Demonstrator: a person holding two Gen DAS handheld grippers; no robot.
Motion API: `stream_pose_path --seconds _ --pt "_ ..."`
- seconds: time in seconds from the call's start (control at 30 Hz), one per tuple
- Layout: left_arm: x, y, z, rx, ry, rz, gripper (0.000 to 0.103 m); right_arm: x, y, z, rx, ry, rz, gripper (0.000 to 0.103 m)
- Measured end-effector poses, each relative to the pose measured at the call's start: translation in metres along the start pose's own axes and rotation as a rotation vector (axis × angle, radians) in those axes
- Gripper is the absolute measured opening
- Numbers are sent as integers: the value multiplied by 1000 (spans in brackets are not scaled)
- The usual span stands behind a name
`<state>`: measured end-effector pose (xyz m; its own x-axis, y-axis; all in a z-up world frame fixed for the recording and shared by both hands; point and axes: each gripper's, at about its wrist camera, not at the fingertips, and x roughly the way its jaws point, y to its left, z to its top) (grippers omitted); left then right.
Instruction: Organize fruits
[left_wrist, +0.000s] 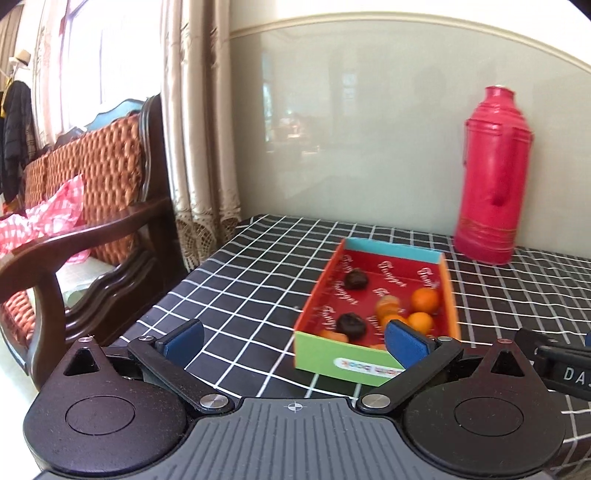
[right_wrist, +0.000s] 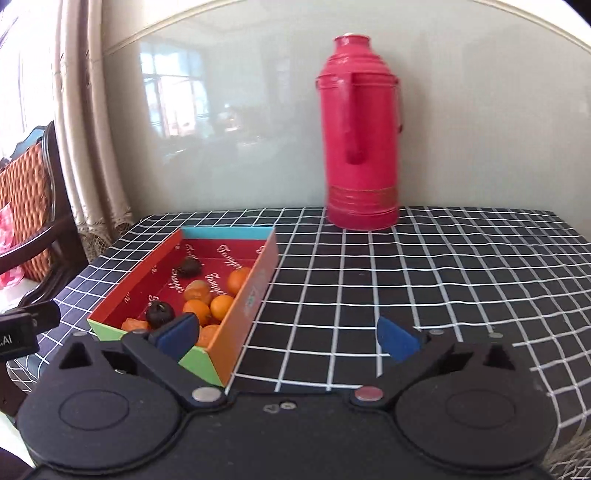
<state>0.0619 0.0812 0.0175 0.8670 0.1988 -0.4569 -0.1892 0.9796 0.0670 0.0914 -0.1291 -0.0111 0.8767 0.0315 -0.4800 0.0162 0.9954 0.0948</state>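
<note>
Both hand-held grippers (left_wrist: 293, 341) (right_wrist: 288, 336) spread wide, empty; fruits (right_wrist: 221, 307) in box (right_wrist: 255, 295).

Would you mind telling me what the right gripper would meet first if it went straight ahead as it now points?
Probably the red thermos by the wall: the right gripper points across bare checked tablecloth, with the fruit box just to its left. Depth is uncertain.
</note>
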Motion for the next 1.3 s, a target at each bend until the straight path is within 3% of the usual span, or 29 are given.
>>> stream_pose_path --seconds 0.33,0.53,1.3 --pt "-27 -11 2 20 -30 -58 103 -29 -4 2 -22 -48 -27 97" --pt "-24 -16 2 15 2 -103 103 -33 -5 3 -36 -62 -54 97" --pt "-10 -18 -1 13 33 -87 103 -24 -4 6 -49 -61 -80 97"
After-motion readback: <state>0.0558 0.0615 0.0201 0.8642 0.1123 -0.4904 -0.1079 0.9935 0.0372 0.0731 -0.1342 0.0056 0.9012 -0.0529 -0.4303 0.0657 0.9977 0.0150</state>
